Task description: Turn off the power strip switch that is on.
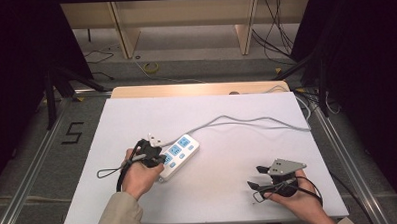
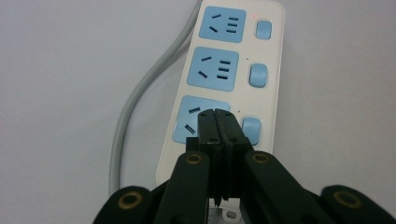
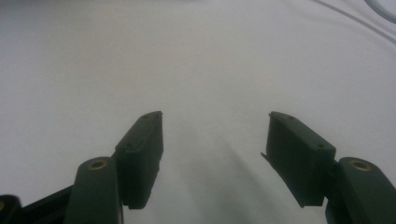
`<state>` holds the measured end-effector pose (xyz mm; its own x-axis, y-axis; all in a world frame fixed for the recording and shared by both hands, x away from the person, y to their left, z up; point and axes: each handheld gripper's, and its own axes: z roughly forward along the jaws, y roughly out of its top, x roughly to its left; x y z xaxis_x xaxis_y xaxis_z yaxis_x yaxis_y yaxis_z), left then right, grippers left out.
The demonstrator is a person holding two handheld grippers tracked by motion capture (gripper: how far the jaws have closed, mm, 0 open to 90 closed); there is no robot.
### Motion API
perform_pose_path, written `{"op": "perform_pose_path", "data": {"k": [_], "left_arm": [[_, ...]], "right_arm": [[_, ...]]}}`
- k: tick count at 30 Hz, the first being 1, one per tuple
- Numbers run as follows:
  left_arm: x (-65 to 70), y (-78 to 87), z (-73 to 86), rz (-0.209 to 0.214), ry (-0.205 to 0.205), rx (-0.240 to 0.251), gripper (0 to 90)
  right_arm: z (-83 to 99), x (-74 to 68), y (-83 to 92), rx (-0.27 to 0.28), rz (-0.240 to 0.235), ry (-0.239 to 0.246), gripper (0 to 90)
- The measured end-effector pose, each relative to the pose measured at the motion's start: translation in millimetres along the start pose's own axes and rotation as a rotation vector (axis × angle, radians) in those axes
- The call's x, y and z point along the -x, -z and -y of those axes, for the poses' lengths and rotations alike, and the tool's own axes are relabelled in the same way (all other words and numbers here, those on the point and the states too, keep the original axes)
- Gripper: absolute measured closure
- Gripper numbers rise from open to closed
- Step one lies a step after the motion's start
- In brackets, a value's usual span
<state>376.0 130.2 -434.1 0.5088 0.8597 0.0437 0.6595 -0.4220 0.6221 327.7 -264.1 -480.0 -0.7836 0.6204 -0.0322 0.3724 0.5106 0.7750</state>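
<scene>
Blue-faced sockets line the power strip [image 2: 224, 79], which lies on the table [image 1: 224, 191] just ahead of and under the left gripper [image 2: 218, 122]. Its jaws are pressed together with nothing between them, tips over the nearest socket beside its switch [image 2: 251, 126]. The step looks like pressing a switch; next the tips must shift sideways onto it. The grey cord [image 2: 140, 98] runs clear. The right gripper [image 3: 215, 140] rests well apart, jaws spread, holding nothing.

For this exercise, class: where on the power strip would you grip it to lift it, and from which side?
Grip the power strip across its narrow width at the middle, coming from above with the open right gripper. It lies flat, its long edges are straight and parallel, and its grey cable leaves the far end, clear of that spot.
</scene>
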Motion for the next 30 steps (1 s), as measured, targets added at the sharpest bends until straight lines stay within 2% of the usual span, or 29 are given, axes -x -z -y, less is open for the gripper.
{"op": "perform_pose_path", "data": {"k": [16,30], "left_arm": [[1.9,-3.0,-4.1,0.005,-0.020,-0.005,89.4],[5.3,-6.1,-8.7,0.012,-0.022,-0.003,89.4]], "right_arm": [[0.1,0.1,-0.1,-0.001,0.000,0.001,37.4],[0.1,0.1,0.0,-0.001,0.001,0.002,37.4]]}}
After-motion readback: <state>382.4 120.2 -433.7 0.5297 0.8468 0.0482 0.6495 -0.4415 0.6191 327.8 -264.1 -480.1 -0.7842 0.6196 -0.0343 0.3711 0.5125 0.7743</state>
